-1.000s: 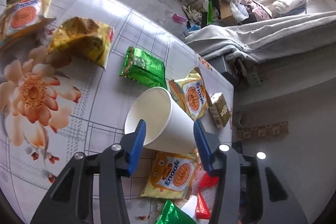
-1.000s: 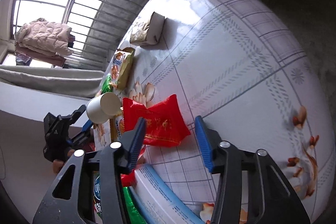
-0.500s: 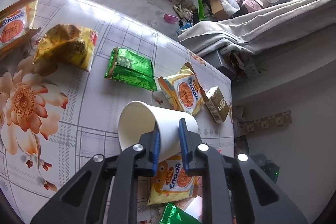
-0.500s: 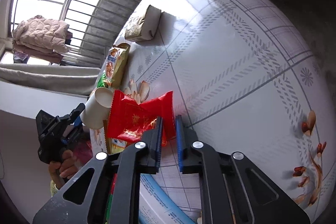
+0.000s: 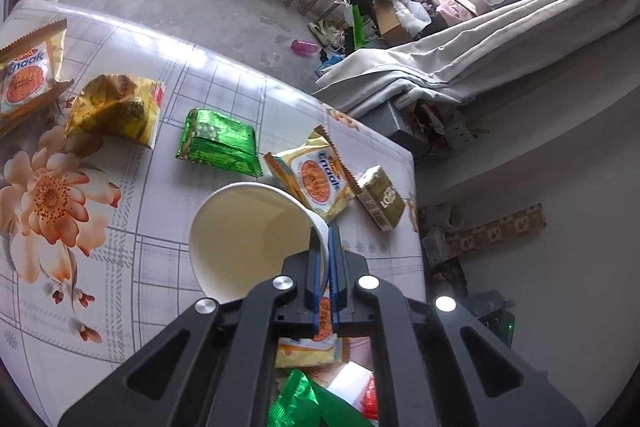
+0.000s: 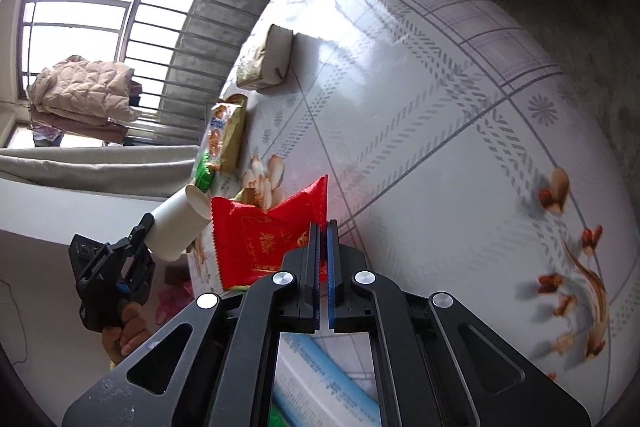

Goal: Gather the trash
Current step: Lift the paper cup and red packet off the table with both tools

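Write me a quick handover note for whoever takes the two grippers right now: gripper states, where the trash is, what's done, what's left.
Left gripper: jaws have just closed on the wall of the white paper cup, which is tipped with its mouth toward the camera.
Right gripper: jaws have just closed on the edge of the red wrapper.
Still on the table: green packet, crumpled yellow bag, Enaak packets, small olive box, tan packet.
Done: two pieces gripped. No bin in view.
Left: carry both to the trash, then collect the rest.
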Demonstrator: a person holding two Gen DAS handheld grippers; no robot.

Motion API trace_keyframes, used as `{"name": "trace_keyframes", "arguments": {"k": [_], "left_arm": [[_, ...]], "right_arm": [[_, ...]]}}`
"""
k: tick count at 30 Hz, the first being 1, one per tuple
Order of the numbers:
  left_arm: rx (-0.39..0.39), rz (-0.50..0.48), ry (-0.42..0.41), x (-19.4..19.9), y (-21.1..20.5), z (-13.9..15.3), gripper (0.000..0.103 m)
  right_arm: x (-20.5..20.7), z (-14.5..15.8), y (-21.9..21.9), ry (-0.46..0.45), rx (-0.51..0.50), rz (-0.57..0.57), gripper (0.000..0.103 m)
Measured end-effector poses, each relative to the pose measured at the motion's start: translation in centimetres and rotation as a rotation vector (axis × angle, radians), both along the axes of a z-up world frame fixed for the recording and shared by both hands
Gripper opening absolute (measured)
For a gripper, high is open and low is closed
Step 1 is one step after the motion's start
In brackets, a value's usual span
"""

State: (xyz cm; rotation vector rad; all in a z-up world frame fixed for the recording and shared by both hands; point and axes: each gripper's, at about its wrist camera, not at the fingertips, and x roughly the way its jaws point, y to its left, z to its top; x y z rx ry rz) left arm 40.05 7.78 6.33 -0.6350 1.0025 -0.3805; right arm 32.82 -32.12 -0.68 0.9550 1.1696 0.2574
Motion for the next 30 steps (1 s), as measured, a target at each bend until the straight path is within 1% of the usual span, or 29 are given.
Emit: {"name": "trace_keyframes", "arguments": {"k": [4, 10, 19, 24, 28, 30], "left_arm": [[-0.009, 0.000, -0.025, -1.1, 0.1, 1.3, 0.003], [-0.017, -0.014, -0.083, -3.7, 0.0, 4.1, 0.003], [-0.044, -0.056, -0.153, -9.2, -1.0, 8.1, 0.003], [-0.064, -0.110, -0.175, -13.2, -2.8, 9.7, 0.003], [-0.064, -0.175, -0.200, -16.7, -5.0, 10.9, 0.003], [-0.052, -0.211, -0.209, -18.4, -6.4, 11.3, 0.003]], "right_arm": [[-0.9, 1.2, -0.7, -0.023, 0.026, -0.012, 0.001], [-3.0, 3.5, -2.0, -0.075, 0.067, -0.036, 0.001], [-7.4, 6.1, -4.2, -0.125, 0.144, -0.081, 0.001], [-10.9, 7.6, -5.8, -0.170, 0.176, -0.107, 0.001], [-14.4, 8.4, -7.4, -0.197, 0.198, -0.142, 0.001], [-16.3, 8.6, -8.3, -0.209, 0.210, -0.163, 0.001]]}}
